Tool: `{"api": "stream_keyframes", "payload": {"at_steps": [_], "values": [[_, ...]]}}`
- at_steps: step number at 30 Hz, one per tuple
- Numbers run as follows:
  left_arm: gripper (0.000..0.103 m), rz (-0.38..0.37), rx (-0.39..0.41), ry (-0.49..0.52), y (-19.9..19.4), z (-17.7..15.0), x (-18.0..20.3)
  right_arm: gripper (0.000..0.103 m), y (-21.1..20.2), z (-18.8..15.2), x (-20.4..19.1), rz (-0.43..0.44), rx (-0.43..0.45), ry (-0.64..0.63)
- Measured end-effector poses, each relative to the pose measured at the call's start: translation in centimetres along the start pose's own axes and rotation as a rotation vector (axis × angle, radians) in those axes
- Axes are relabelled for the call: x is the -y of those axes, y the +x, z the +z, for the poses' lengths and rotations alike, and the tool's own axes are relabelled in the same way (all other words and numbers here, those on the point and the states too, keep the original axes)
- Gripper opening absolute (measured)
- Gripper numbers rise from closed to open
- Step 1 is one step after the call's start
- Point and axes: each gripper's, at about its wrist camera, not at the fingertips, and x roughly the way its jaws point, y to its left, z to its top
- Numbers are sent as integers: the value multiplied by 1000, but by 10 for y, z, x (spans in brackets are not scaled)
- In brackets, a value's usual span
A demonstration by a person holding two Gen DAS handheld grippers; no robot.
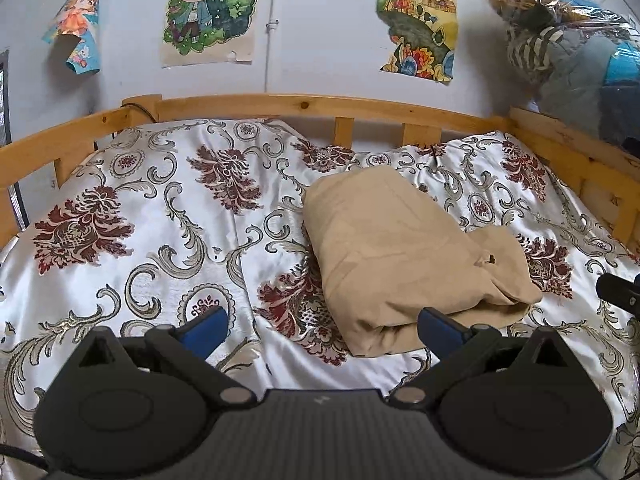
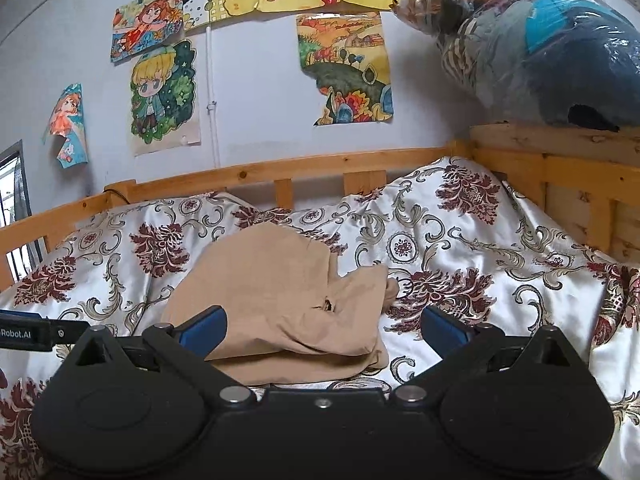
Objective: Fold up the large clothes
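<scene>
A tan garment [image 1: 404, 264] lies folded into a thick bundle on the floral satin bedspread [image 1: 160, 216], toward two o'clock of the bed's middle in the left wrist view, its long side running from about eleven o'clock down to five. The left gripper [image 1: 322, 326] hangs just short of the bundle's near end with its blue-padded fingers [image 1: 208, 326] spread wide and holding nothing; the right-hand pad sits at the bundle's near corner, though whether it touches the cloth is hard to tell from this angle. In the right wrist view the same garment [image 2: 280, 300] lies straight ahead at twelve o'clock, a loose flap with a small dark hole lying across its top layer. The right gripper [image 2: 324, 326] is likewise wide open and empty, its left pad overlapping the bundle's near edge and its right pad over bare bedspread. The wooden bed rail [image 1: 280, 106] curves along the far side at twelve o'clock, with cartoon posters [image 2: 164, 96] on the wall above it. A clear plastic bag of clothes [image 2: 532, 40] rests on the wooden frame at two o'clock.
</scene>
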Motion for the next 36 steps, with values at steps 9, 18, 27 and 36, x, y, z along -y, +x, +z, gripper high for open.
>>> {"api": "stream_keyframes", "payload": {"at_steps": [9,18,27,36], "values": [[102,6,2,6,0,1,0,102,1,0,1,-2,-1,7],[102,11,-2,5,1,0,-4,102,2,-1,0,-5,-6,10],[102,6,-27,1,2,-1,-2,102,3,-2,1,-7,-15,12],[102,40,-38,16,5,-4,-2,102,4,-3,3,-8,-19,13]]}}
